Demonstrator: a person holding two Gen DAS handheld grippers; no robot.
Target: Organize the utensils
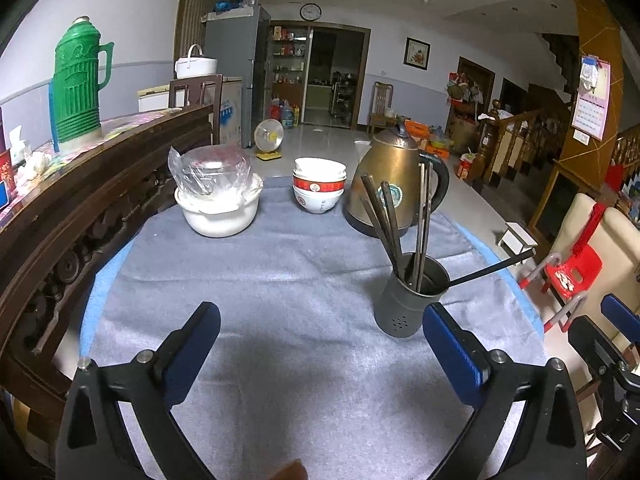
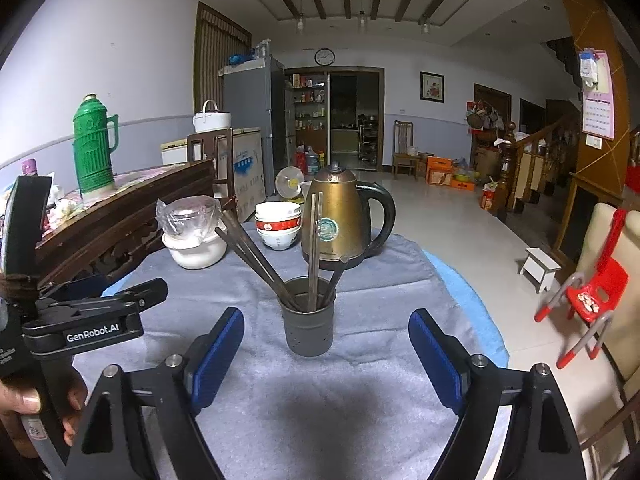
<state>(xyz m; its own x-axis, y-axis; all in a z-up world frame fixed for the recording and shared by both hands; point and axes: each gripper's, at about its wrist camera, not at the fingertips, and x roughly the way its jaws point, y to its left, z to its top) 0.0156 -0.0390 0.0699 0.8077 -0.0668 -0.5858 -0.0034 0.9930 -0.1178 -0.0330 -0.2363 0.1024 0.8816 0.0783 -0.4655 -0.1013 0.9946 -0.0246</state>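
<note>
Through the left wrist camera, I found the left gripper [image 1: 320,334] spread wide and empty, with the utensil holder [image 1: 410,294] ahead and to its right on the grey cloth [image 1: 280,280], chopsticks [image 1: 384,224] standing in it, one leaning out rightward. Through the right wrist camera, the right gripper [image 2: 326,340] was likewise parted and empty, and the holder stood upright almost dead ahead between its fingers, so I judged the right hand better placed.

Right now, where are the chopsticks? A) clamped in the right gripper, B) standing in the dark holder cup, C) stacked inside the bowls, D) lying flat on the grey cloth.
B: the chopsticks stand leaning in the dark holder cup on the grey cloth, while the right gripper is open and holds nothing.
</note>
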